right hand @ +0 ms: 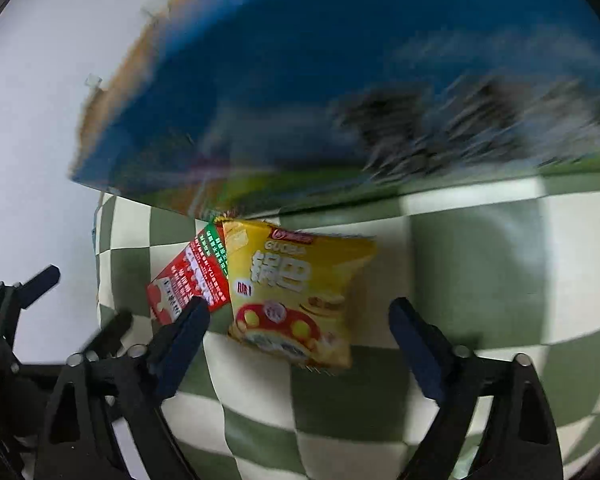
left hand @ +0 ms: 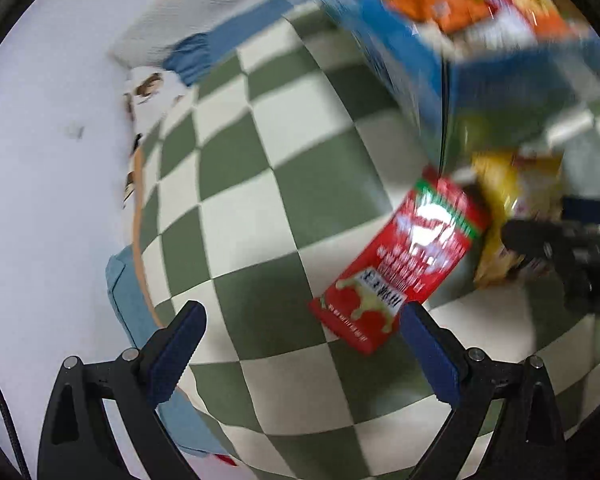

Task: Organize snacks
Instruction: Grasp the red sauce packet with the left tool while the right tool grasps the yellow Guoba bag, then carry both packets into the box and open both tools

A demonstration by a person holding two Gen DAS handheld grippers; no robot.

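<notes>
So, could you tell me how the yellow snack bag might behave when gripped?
The yellow bag looks puffed, so it would probably squash and feel light. Its glossy film may slip between the pads. It overlaps the red packet, so lifting it could nudge that.

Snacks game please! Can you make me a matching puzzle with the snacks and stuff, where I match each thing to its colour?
Things:
1. box
2. chips bag
3. carton
4. cloth

Colours:
A. green and white checks
B. yellow
C. blue
D. red

Pairs: 1-C, 2-B, 3-D, 4-A
</notes>
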